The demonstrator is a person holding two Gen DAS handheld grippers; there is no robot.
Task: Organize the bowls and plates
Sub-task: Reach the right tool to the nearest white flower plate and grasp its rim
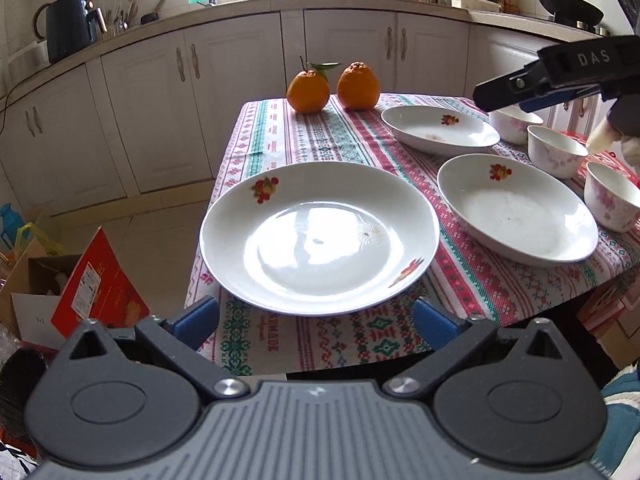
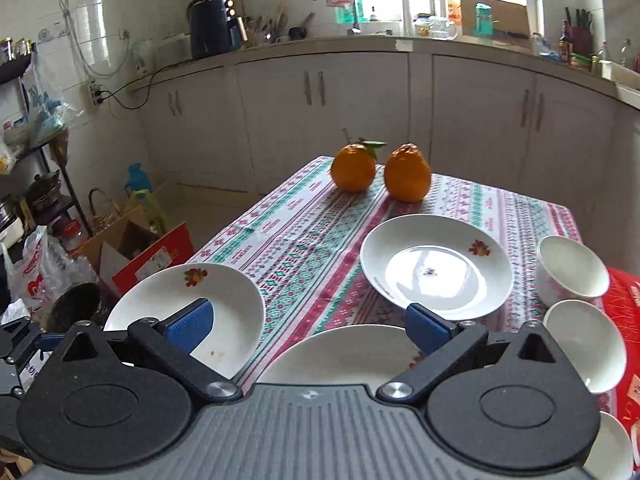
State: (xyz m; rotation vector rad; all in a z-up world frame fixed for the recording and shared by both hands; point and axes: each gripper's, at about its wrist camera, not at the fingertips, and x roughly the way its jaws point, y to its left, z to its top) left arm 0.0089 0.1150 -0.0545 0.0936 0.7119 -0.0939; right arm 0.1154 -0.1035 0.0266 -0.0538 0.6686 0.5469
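Fingers [image 1: 200,320] spread wide and empty frame the lower centre of the left wrist view, where the left gripper [image 1: 316,322] hangs just short of the near plate [image 1: 318,240], which sits at the near left corner of the table [image 1: 280,148]. Two more plates lie to the right: one at centre right [image 1: 516,208] and one beyond it [image 1: 438,126]. Three small bowls line the right edge: far [image 1: 514,124], middle [image 1: 556,152] and near [image 1: 612,200]. Two oranges [image 1: 308,92] stand at the table's far end. The right gripper [image 1: 492,96] enters from the upper right, above the bowls; from this angle its opening cannot be judged.

From the right wrist view, that gripper [image 2: 310,326] also shows its fingers [image 2: 192,322] apart and holding nothing, poised over the nearest plate [image 2: 340,356] at bottom centre. A second plate [image 2: 236,312] lies lower left, a third [image 2: 436,266] right of centre. Two bowls, one at mid right [image 2: 572,270] and one below it [image 2: 586,344], are plain on the right edge, and a white rim in the lower right corner may be the third.

Nothing is stacked, so the job appears to be at its opening grasp. The likely next move calls for closing on a plate's rim, lifting it level and setting it into another plate, then nesting the bowls.
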